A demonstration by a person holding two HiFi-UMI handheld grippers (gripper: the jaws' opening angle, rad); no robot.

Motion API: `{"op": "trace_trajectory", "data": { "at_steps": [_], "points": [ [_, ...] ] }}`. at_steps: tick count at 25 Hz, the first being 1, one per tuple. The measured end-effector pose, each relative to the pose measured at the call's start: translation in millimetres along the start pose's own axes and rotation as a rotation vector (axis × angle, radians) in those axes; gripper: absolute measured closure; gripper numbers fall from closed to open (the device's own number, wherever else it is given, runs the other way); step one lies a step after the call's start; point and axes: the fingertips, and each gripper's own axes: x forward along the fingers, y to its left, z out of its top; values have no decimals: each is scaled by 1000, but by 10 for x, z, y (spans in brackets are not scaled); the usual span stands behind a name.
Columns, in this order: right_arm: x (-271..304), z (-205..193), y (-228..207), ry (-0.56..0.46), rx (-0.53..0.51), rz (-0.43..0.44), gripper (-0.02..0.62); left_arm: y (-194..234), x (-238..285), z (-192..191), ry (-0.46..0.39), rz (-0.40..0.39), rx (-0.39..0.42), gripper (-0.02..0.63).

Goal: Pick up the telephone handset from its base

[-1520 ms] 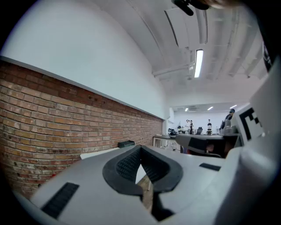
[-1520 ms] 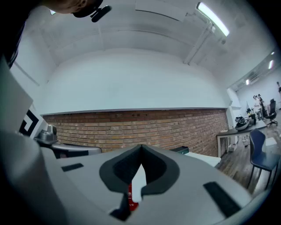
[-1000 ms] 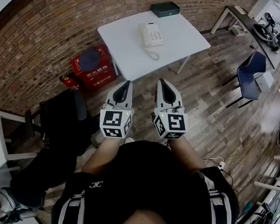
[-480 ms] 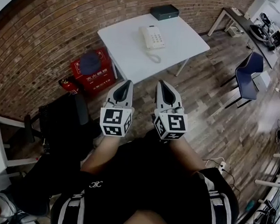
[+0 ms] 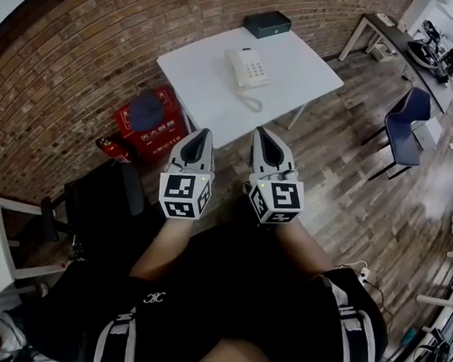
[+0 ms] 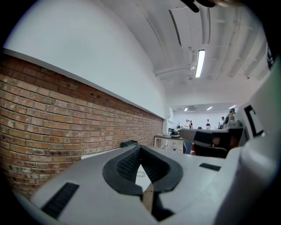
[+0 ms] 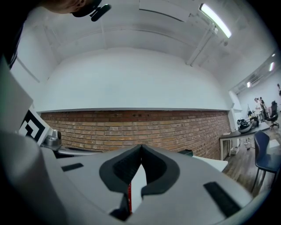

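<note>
The handset [image 5: 236,66] lies cradled on its white phone base [image 5: 253,64], in the middle of the table [image 5: 298,65]. Short of the table's near edge, the left gripper [image 5: 204,133] and right gripper [image 5: 260,132] hang side by side, both pinched together and empty.

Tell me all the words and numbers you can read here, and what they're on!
"CC": white logo on the black shorts, as near as it reads.
White characters on the red box: too blurred to read.
Keys on the telephone: too small to read.
</note>
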Motion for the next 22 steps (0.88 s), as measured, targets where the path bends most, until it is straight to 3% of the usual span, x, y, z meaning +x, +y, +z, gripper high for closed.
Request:
{"op": "trace_trajectory", "data": {
  "at_steps": [11,22],
  "points": [
    [975,-135,-663,-3,39,16,597,279,1112,85,18,18,23,605],
    [1998,-223,-1308,62,48,69,597,519,2288,162,77,54,-1,604]
  ]
}}
